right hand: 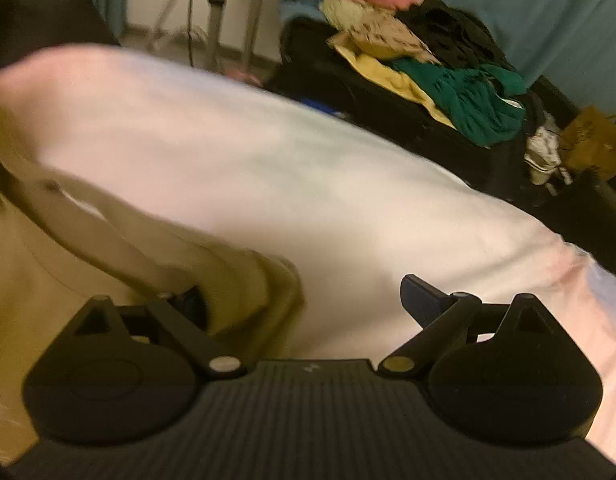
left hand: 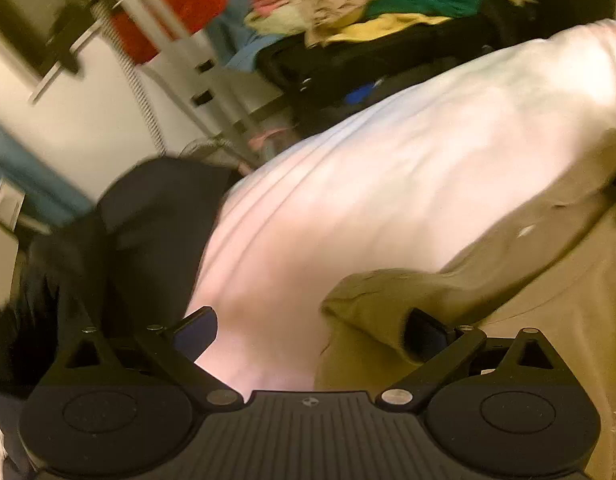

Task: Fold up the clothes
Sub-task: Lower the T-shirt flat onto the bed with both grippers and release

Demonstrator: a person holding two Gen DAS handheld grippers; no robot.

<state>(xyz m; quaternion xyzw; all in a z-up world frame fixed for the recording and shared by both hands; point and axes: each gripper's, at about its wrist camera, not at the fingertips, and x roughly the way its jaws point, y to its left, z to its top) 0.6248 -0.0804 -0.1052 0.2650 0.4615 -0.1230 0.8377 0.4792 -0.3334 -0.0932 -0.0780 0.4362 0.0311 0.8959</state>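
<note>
A tan garment [left hand: 508,280] lies on a white-pink sheet [left hand: 388,160]. In the left wrist view its rolled edge [left hand: 372,304] bunches over my left gripper's right finger [left hand: 426,334]; my left gripper [left hand: 308,332] is wide open, low over the sheet. In the right wrist view the same tan garment [right hand: 48,280] lies at left and its edge [right hand: 260,292] covers my right gripper's left finger [right hand: 188,304]. My right gripper [right hand: 304,300] is wide open over the sheet [right hand: 308,180]. Neither grips cloth. Both views are blurred.
A heap of unfolded clothes [right hand: 428,64], pink, beige, yellow, green and black, sits on a dark stand behind the sheet [left hand: 388,8]. A dark garment [left hand: 156,220] lies at the sheet's left end. Metal stand legs [left hand: 180,60] and a red object [left hand: 180,4] are behind.
</note>
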